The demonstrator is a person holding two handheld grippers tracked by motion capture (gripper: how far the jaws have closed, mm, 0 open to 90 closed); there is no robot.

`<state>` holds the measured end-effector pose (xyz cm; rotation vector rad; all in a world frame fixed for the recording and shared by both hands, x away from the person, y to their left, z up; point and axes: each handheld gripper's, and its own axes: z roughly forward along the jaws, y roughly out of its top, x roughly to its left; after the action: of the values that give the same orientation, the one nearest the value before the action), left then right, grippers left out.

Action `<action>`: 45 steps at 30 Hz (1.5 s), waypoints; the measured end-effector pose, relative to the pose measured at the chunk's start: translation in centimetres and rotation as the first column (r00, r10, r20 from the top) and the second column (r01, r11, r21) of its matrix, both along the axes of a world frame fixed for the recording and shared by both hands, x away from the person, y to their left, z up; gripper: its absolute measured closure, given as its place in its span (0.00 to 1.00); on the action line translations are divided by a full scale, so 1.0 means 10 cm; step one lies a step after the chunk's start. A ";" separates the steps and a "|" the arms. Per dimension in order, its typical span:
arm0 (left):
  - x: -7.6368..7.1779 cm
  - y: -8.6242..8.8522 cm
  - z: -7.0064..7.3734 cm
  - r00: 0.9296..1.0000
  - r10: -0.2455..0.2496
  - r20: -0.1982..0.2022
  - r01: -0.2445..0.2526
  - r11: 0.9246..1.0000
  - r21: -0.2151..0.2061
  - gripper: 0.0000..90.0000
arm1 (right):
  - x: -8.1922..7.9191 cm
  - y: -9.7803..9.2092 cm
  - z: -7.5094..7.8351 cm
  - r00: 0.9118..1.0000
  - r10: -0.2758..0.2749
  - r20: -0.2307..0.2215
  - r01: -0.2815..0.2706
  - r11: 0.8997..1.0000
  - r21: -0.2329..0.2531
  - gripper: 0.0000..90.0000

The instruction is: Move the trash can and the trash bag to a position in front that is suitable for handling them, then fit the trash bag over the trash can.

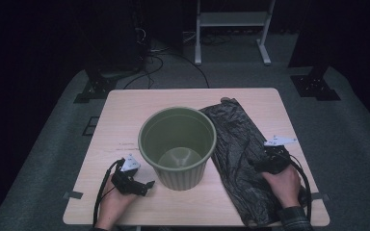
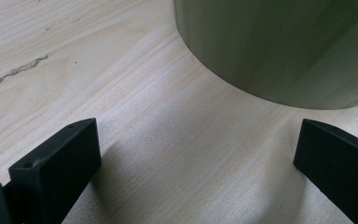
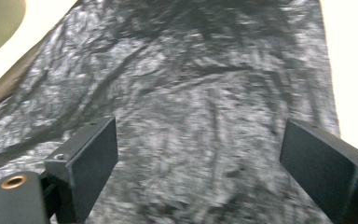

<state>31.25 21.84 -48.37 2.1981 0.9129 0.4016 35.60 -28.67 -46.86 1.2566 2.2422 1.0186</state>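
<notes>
Two claws work here, and both stand wide open with nothing between their jaws. Our left claw (image 1: 147,185) rests low on the table (image 1: 125,108), just beside the foot of the green bin (image 1: 177,144); its own view shows the bin's ribbed wall (image 2: 279,46) close ahead and bare wood between the jaws. Our right claw (image 1: 256,163) hovers over the black plastic bag (image 1: 236,154), which lies flat and crinkled on the right half of the table, its left edge running up against the bin. In the right gripper view the bag (image 3: 205,107) spreads under both jaws, a little blurred.

We judge the step in hand to be picking up the bag so it can line the bin. To do it well, we should bring the right claw down on a raised crease, or on the bag's edge, rather than on a flat stretch, since thin film lying flat gives the jaws little to pinch. We should close fully and lift slowly, so the film does not slip out. The left claw is well placed to steady the bin.

Beyond the table stand a white frame (image 1: 231,29) and loose cables (image 1: 159,60) on the floor, well apart from our work. Only the bin itself crowds the bag's left edge.
</notes>
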 end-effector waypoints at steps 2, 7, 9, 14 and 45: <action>0.00 0.00 0.00 1.000 0.000 0.000 0.000 1.000 0.000 0.00 | 0.02 -0.05 0.01 1.000 -0.010 -0.004 0.010 1.000 0.002 0.11; 0.00 0.00 0.00 1.000 0.001 0.000 -0.001 1.000 0.000 0.00 | 0.12 -0.14 -0.05 0.999 -0.049 -0.018 0.049 0.999 -0.004 0.11; 0.00 0.00 0.00 1.000 0.001 0.000 -0.001 1.000 0.000 0.00 | 0.13 -0.14 -0.06 0.998 -0.054 -0.020 0.054 0.998 -0.010 0.11; 0.00 0.00 0.00 1.000 0.000 0.000 0.000 1.000 -0.001 0.00 | 0.16 -0.21 -0.10 0.995 -0.088 -0.039 0.088 0.996 -0.022 0.11; 0.00 0.00 0.00 1.000 -0.001 -0.001 0.001 1.000 0.000 0.00 | 0.10 -0.07 -0.10 0.999 0.030 -0.042 -0.029 0.999 0.025 1.00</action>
<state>31.21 21.84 -48.37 2.1984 0.9120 0.4001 36.56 -29.42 -47.87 1.2697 2.2931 1.0429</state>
